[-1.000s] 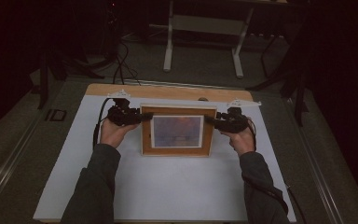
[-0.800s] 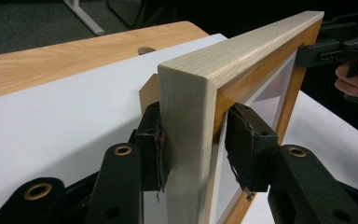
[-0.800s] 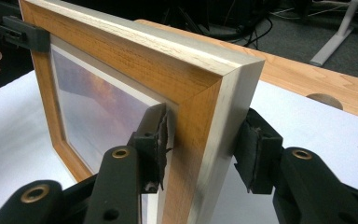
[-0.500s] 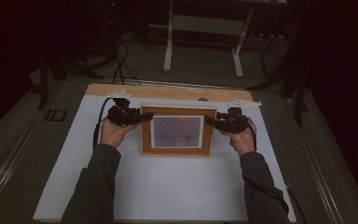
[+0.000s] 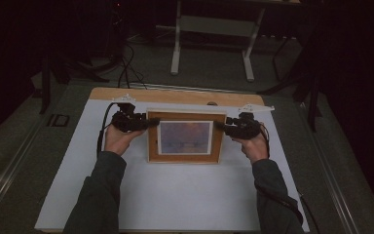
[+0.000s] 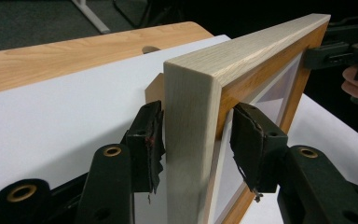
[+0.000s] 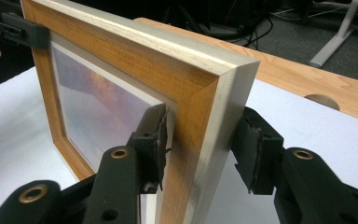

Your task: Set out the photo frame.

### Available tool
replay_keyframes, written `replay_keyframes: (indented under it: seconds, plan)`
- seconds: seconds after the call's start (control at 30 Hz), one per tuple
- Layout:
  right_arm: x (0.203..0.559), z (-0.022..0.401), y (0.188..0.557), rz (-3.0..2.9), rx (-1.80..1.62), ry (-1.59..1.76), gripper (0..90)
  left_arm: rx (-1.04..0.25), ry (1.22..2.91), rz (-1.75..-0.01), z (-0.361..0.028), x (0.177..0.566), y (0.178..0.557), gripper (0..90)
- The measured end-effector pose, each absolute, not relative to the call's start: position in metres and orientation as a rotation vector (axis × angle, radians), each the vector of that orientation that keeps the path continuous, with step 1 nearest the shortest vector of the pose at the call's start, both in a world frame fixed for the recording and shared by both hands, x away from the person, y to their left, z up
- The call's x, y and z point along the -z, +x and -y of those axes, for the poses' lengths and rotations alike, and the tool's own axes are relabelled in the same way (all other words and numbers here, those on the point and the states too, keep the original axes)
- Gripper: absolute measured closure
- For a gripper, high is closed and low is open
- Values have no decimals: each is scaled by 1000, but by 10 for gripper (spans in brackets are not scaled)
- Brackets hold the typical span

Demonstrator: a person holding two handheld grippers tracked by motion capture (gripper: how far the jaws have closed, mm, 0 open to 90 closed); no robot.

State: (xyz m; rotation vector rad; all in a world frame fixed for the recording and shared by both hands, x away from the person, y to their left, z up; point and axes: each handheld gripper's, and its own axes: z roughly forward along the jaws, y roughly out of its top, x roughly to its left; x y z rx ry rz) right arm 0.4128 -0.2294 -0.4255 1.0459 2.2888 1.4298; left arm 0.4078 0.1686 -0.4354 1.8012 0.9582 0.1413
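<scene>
A wooden picture frame [image 5: 184,138] with a pale sunset print stands upright on the white sheet [image 5: 175,195], a prop behind it. My left gripper [image 5: 153,122] straddles its left edge. In the left gripper view the jaws [image 6: 193,140] have just been opening: the frame [image 6: 191,116] is between them and one pad [image 6: 254,154] stands clear of its front. My right gripper [image 5: 219,125] holds the right edge. In the right gripper view both pads of the gripper [image 7: 200,140] press on the frame [image 7: 191,88].
A strip of wooden tabletop [image 5: 175,95] with a cable hole [image 5: 212,103] runs behind the sheet. Beyond the table are white desk legs [image 5: 176,44] and floor cables [image 5: 124,68]. Sleeved forearms come in from the bottom.
</scene>
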Motion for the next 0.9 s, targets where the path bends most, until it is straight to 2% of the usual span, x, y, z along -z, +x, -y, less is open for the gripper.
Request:
replay_keyframes:
  seconds: [0.9]
  plan:
    - [420, 242, 402, -2338, -1405, 1033, 547, -194, 1782, -933, -187, 422, 384, 526]
